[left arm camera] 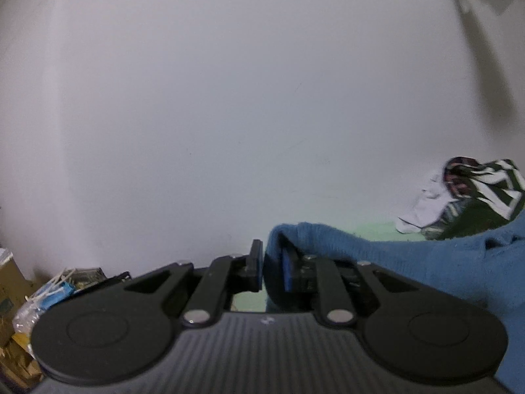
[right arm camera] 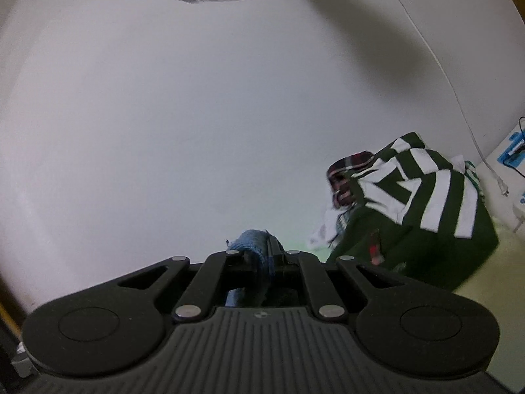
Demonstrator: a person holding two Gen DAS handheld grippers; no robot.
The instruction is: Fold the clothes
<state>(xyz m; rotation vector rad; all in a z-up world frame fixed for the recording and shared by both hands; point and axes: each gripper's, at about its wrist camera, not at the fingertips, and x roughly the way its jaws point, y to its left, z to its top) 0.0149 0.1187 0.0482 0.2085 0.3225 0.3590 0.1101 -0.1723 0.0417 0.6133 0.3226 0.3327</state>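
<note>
A blue knitted garment (left arm camera: 410, 256) hangs between both grippers, held up in front of a white wall. In the left wrist view my left gripper (left arm camera: 271, 259) is shut on one bunched edge, and the cloth runs off to the right and downward. The right wrist view shows my right gripper (right arm camera: 259, 252) shut on another fold of the blue garment (right arm camera: 252, 239), which drops down between the fingers. Most of the garment is hidden below the gripper bodies.
A pile of clothes (right arm camera: 426, 203) with a green-and-white striped piece, a plaid piece and white cloth lies on the pale green surface (left arm camera: 377, 229), to the right. Cardboard boxes and clutter (left arm camera: 49, 292) sit low on the left. A cable (right arm camera: 459, 98) runs down the wall.
</note>
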